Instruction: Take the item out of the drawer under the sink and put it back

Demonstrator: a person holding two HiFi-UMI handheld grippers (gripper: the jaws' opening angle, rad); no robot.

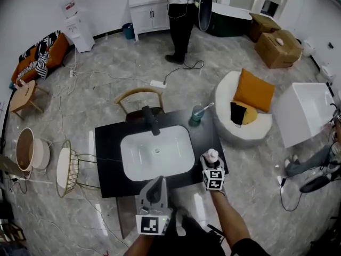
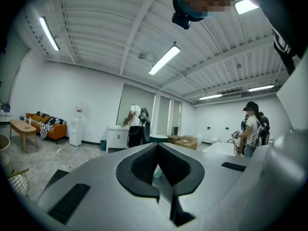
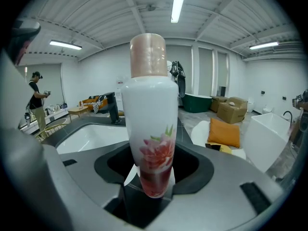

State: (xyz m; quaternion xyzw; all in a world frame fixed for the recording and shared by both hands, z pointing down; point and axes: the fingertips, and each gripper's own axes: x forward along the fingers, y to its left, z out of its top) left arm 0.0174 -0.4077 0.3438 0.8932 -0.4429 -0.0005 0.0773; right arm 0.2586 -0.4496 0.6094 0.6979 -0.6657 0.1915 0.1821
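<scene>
Jaws of the right gripper point(image 1: 211, 163) pinch a flowered bottle point(image 3: 148, 114) beside the sink point(image 1: 160, 161). On the left gripper point(image 1: 158, 182) they press together, empty. A cup point(image 1: 197, 114) stands behind.

With the sink point(image 1: 137, 159) as my mark, I counted one faucet point(image 1: 151, 120) and one cup point(image 1: 197, 114) along its far rim. There was one chair point(image 1: 139, 96) just beyond it and one orange cushion point(image 1: 254, 91) off to its right. Two cardboard boxes stood far behind it on the right, a larger box point(image 1: 278, 48) and a smaller box point(image 1: 262, 24). I counted two other people, a standing person point(image 1: 180, 15) far behind it and a second person point(image 1: 314, 161) to its right. On its near side I had two grippers, left gripper point(image 1: 158, 181) and right gripper point(image 1: 212, 165), and one bottle point(image 3: 149, 114).
</scene>
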